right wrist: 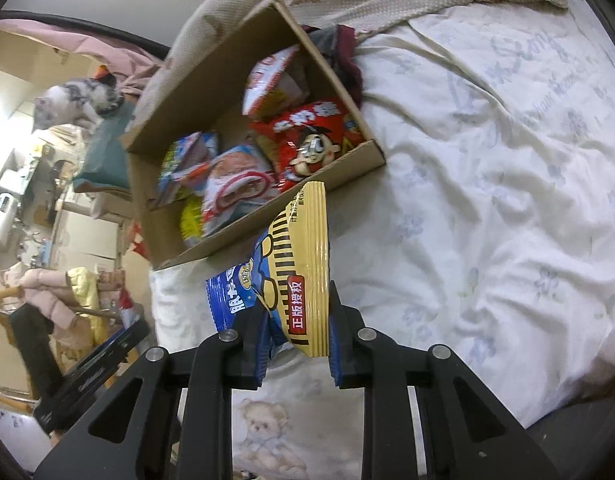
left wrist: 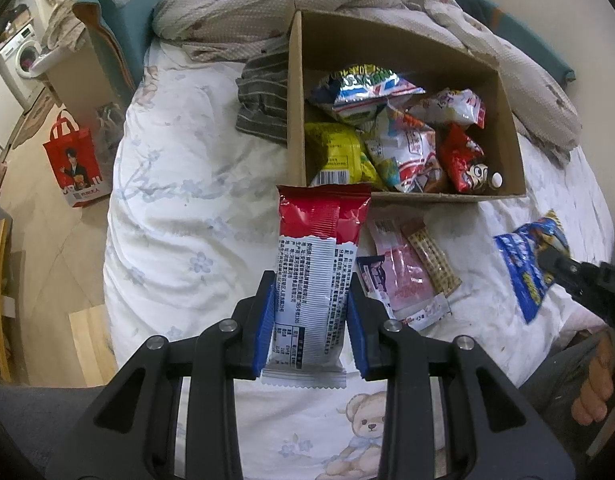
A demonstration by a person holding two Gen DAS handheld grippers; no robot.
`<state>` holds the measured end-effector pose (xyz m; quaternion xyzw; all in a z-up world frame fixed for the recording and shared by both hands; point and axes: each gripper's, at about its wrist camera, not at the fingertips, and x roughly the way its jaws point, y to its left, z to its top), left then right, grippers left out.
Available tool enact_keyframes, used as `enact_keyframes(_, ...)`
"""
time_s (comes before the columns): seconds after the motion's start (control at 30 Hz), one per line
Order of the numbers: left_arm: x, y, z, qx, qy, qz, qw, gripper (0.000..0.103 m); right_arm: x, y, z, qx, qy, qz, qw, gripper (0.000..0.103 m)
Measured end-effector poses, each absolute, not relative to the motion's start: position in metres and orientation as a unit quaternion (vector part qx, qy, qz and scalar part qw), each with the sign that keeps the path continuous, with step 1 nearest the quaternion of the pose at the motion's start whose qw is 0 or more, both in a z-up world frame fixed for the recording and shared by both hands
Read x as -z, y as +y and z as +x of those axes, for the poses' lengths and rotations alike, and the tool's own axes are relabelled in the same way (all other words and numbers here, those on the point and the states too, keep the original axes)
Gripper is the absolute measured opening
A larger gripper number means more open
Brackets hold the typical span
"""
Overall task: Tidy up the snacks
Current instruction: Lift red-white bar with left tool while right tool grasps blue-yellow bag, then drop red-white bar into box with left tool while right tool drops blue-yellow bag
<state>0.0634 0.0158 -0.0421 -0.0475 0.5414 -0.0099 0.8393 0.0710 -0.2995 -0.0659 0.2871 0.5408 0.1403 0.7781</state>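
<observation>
box [left wrist: 391, 40]: 1 | loose packets on bed: 3 | left fingers [left wrist: 311, 328] clamp red-white packet [left wrist: 319, 248] | right fingers [right wrist: 295, 344] clamp blue-yellow bag [right wrist: 295, 280]

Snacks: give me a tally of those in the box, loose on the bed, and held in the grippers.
In box: 5 visible
Loose on bed: 3
Held: 2, red packet in left gripper, blue-yellow bag in right gripper
Total: 10

bed [left wrist: 179, 240]: floral sheet | on it: cardboard box [left wrist: 295, 92], pink packet [left wrist: 403, 280], quilt [left wrist: 243, 16]
</observation>
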Motion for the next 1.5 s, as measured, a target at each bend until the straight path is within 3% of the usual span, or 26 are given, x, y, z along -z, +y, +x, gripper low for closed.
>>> enact_keyframes(0.33,-0.001,0.018,0.058,0.04,0.451,-0.074,0.888,0.029,0.009,-0.306,0.056,-0.213,0.413,0.328,0.823,0.024)
enact_keyframes(0.5,-0.019,0.017,0.062,0.036,0.428,-0.062,0.901,0.029,-0.001,-0.315,0.062,-0.217,0.39,0.347,0.825,0.024)
enact_keyframes(1.0,-0.046,0.013,0.13,0.039,0.42,-0.06,0.905,0.029,-0.01,-0.307,0.11,-0.213,0.387,0.331,0.834,0.024)
enact_keyframes(1.5,-0.005,-0.018,0.22,0.052,0.478,-0.053,0.875,0.029,0.028,-0.286,0.198,-0.163,0.446,0.279,0.835,0.024)
